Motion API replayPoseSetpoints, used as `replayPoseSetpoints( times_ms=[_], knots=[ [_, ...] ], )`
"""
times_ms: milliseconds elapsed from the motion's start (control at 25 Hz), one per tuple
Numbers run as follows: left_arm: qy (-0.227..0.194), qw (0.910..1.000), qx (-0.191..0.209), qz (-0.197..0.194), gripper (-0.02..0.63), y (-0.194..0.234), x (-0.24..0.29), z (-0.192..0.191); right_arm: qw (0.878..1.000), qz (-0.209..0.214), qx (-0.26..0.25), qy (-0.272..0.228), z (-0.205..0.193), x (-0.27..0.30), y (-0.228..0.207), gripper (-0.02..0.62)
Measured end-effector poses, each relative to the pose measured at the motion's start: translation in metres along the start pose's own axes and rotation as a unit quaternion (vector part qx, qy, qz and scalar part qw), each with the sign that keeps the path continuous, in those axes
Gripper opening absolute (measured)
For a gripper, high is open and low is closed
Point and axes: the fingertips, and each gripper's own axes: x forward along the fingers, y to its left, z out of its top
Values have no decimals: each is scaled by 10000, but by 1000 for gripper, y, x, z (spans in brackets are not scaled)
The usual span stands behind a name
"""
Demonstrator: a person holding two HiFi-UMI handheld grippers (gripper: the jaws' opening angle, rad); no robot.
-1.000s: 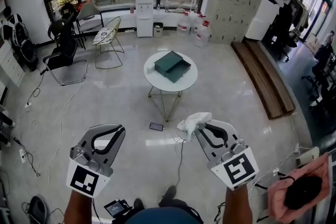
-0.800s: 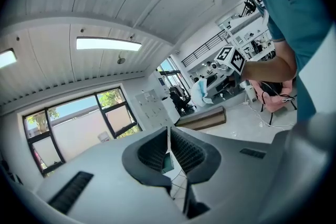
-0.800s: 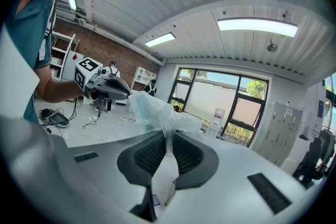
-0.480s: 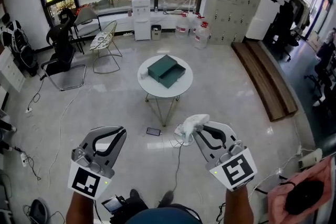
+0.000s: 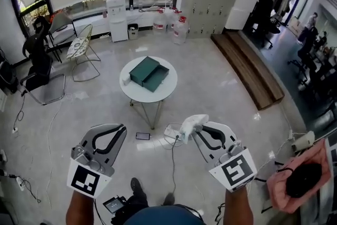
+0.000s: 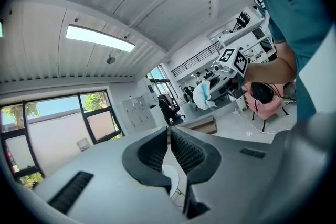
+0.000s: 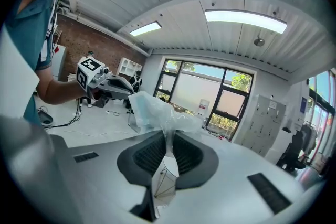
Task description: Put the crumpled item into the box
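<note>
My right gripper [image 5: 196, 129] is shut on a crumpled pale item [image 5: 192, 123], which looks like a face mask; in the right gripper view the crumpled item [image 7: 157, 110] bulges out above the closed jaws of the right gripper [image 7: 169, 150]. My left gripper [image 5: 117, 131] is shut with nothing in it, and the left gripper [image 6: 169, 147] shows its pads pressed together. The dark green box [image 5: 149, 73] lies open on a small round white table [image 5: 167, 90] some way ahead on the floor. Both grippers are held well short of the table.
A phone [image 5: 142, 136] and cables [image 5: 171, 137] lie on the floor before the table. A chair [image 5: 79, 47], a water dispenser [image 5: 116, 13] and water bottles [image 5: 169, 25] stand by the windows. A wooden bench [image 5: 247, 68] runs at the right, a pink bag [image 5: 298, 174] lower right.
The view has swung rightwards, so the table and box sit further left and nearer. Both grippers keep their pose; the right one still holds the crumpled item.
</note>
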Motion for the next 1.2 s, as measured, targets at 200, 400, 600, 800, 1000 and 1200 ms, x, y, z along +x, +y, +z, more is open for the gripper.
replayPoseSetpoints(
  times_ms=[200, 400, 600, 800, 1000, 1200],
  knots=[
    [-249, 9993, 61, -257, 35, 46, 13, -24, 9992, -369, -7, 128, 13, 38, -9, 58],
    [-439, 9981, 82, -428, 35, 87, 23, -48, 9976, -642, 17, 243, 23, 74, -14, 58],
    [-557, 9966, 91, -594, 35, 115, 32, -68, 9959, -841, 61, 340, 27, 106, -18, 58],
    [-627, 9961, 75, -621, 35, 149, 32, -86, 9954, -876, 1, 380, 42, 142, -22, 58],
    [-533, 9972, -15, -516, 34, 173, 47, -110, 9967, -735, -2, 349, 40, 178, -37, 58],
    [-269, 9992, -74, -297, 34, 196, 82, -126, 9987, -446, 71, 251, 25, 218, -76, 58]
  ],
)
